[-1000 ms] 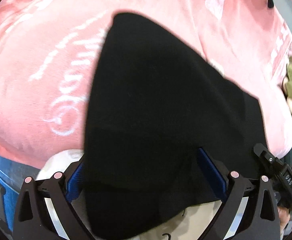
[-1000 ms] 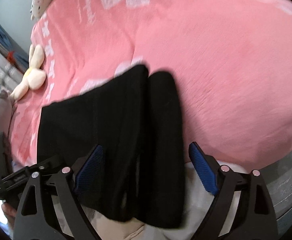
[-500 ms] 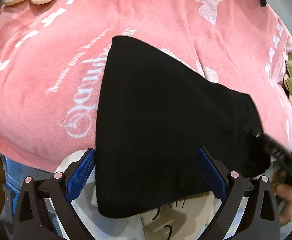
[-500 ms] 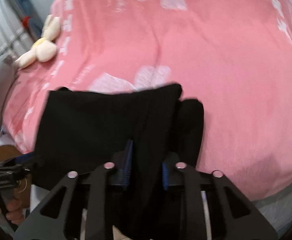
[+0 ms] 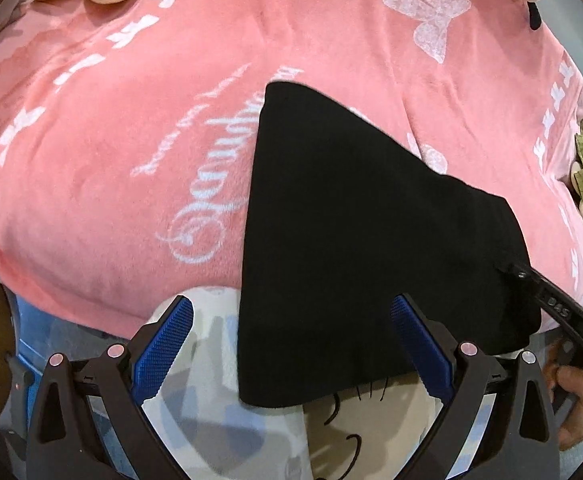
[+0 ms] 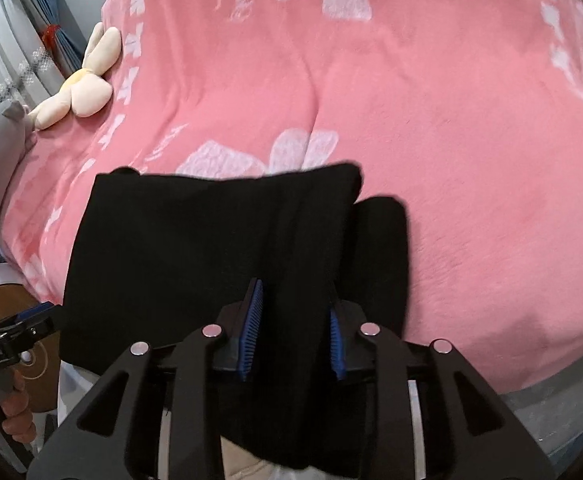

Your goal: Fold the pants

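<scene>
While the black, soft-knit pants (image 6: 195, 248) lie part-folded at the near edge of the pink plush blanket (image 6: 471, 152), their near end hanging off it toward the person, a narrower folded strip lies along their right side and runs lengthwise away from the grippers. Having just closed its jaws, the right gripper (image 6: 293, 332) is clamped on the near end of that strip, so the cloth lies straight ahead of it, long axis in line with its blue pads. Over the other near corner, the left gripper (image 5: 291, 344) has its jaws wide apart with cloth between them but unpressed, so I judge the right hand leads the next fold.
</scene>
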### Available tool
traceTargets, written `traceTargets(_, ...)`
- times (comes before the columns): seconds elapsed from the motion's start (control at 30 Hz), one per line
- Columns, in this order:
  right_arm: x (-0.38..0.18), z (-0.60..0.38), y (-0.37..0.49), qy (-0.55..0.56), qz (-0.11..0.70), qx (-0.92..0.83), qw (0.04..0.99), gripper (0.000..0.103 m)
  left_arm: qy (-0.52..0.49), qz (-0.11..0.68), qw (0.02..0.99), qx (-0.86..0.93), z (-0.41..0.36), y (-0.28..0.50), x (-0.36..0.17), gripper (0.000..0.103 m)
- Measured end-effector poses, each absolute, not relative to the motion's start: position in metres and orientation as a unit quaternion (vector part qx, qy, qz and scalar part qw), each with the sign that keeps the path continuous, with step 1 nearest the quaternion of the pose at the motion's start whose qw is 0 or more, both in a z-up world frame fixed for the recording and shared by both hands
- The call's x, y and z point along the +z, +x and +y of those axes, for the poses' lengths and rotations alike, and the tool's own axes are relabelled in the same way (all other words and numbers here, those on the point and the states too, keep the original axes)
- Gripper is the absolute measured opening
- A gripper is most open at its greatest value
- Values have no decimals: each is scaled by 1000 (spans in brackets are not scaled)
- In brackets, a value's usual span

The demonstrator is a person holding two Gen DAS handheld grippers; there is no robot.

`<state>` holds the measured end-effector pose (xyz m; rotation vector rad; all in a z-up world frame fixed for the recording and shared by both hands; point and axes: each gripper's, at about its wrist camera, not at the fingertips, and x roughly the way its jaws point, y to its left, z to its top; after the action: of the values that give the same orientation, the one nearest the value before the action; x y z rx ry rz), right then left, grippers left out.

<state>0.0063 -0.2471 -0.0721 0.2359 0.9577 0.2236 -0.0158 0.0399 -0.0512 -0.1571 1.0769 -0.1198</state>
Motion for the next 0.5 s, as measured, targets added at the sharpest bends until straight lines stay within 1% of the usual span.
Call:
traceTargets(0.07, -80, -246, 12, 134, 471, 118, 864, 15, -77, 513, 853, -57, 41, -20, -51, 98)
traceTargets(0.13, -65, -239, 14, 155, 466, 139, 860, 15, -79, 508, 856, -57, 44, -21, -47, 98)
traceTargets(0.17, -49, -233, 12, 155, 451, 158, 865, 14, -81, 505, 857, -57, 46, -22, -45, 98)
traceTargets(0.27, 28, -218, -7, 154, 374, 219, 888, 14, -86, 494, 863, -55, 54, -25, -34, 98)
traceTargets(0.3, 55, -215, -18, 139, 342, 225, 902, 14, -89, 490, 865, -55, 57, -26, -31, 98)
traceTargets(0.37, 74, -220, -32, 122, 319, 211, 916, 15, -95, 482, 869, -54, 62, -29, -25, 98)
traceTargets(0.4, 69, -228, -36, 120, 323, 198, 918, 16, -96, 481, 870, -56, 62, -29, -24, 98)
traceTargets(0.47, 31, -244, -35, 122, 364, 156, 910, 17, -99, 484, 868, -56, 63, -29, -27, 98)
traceTargets(0.5, -6, -254, -29, 113, 411, 118, 897, 17, -100, 486, 866, -56, 62, -28, -30, 98)
